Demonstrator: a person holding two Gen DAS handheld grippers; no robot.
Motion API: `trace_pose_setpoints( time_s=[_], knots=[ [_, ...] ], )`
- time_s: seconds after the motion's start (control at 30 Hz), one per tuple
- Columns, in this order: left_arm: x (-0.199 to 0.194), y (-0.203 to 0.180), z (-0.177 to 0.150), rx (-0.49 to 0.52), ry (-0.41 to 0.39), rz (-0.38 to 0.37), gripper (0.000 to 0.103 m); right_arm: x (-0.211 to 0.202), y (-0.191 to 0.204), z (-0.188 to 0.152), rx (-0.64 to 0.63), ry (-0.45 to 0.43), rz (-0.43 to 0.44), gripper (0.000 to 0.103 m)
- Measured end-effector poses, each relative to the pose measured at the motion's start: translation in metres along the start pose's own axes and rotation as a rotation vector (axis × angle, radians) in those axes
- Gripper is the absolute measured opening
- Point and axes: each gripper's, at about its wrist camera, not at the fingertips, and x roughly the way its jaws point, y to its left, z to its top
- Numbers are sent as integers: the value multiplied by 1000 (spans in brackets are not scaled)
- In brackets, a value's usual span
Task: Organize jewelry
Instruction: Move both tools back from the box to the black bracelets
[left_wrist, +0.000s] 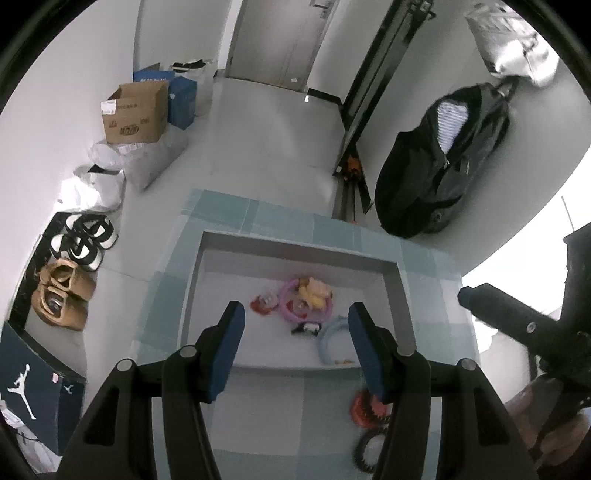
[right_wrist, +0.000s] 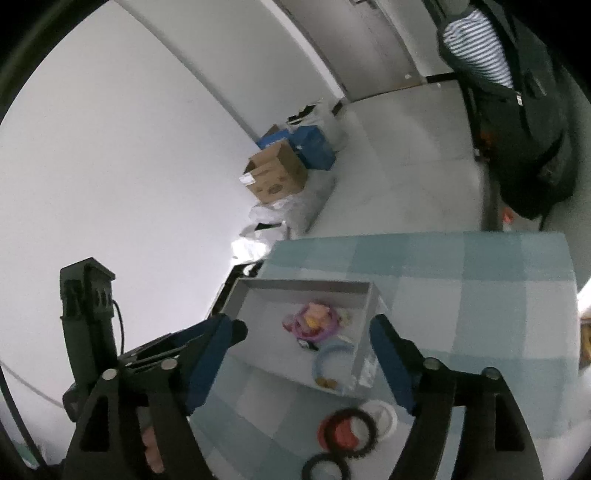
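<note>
Checkered tablecloth (left_wrist: 258, 413) bears a gray tray (left_wrist: 295, 242); both tongs (left_wrist: 293, 347) (right_wrist: 303, 363) wide, empty.

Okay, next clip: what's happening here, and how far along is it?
A person holds two handheld grippers over a checked tablecloth. Both the left gripper and the right gripper are open and hold nothing. The grey tray already holds a purple bracelet, a light blue bracelet and small charms. Red, black and white rings lie outside the tray.

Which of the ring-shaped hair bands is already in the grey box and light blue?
The light blue band at the box's near edge. The purple band lies farther in; the red, white and black ones lie outside.
</note>
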Motion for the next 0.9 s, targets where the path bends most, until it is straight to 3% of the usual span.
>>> trace_pose_setpoints(
  time_s=[0.23, 0.33, 0.37, 0.5, 0.67, 0.9],
  knots=[
    [-9, -15, -22, 104, 6, 50, 55, -20, 0, -21, -18, -16, -49, 87],
    [-15, -23, -34, 122, 13, 38, 72, -26, -4, -28, -22, -15, -80, 91],
    [-17, -25, -37, 129, 9, 34, 74, -27, -4, -29, -23, -16, -87, 92],
    [-13, -35, -48, 175, 41, 19, 74, -35, -10, -36, -12, -28, -120, 96],
    [0, -46, -65, 215, 135, -41, 75, -43, -16, -44, -3, -42, -169, 100],
    [12, -71, -84, 326, 184, -64, 75, -45, -22, -52, 5, -42, -240, 103]
  ],
)
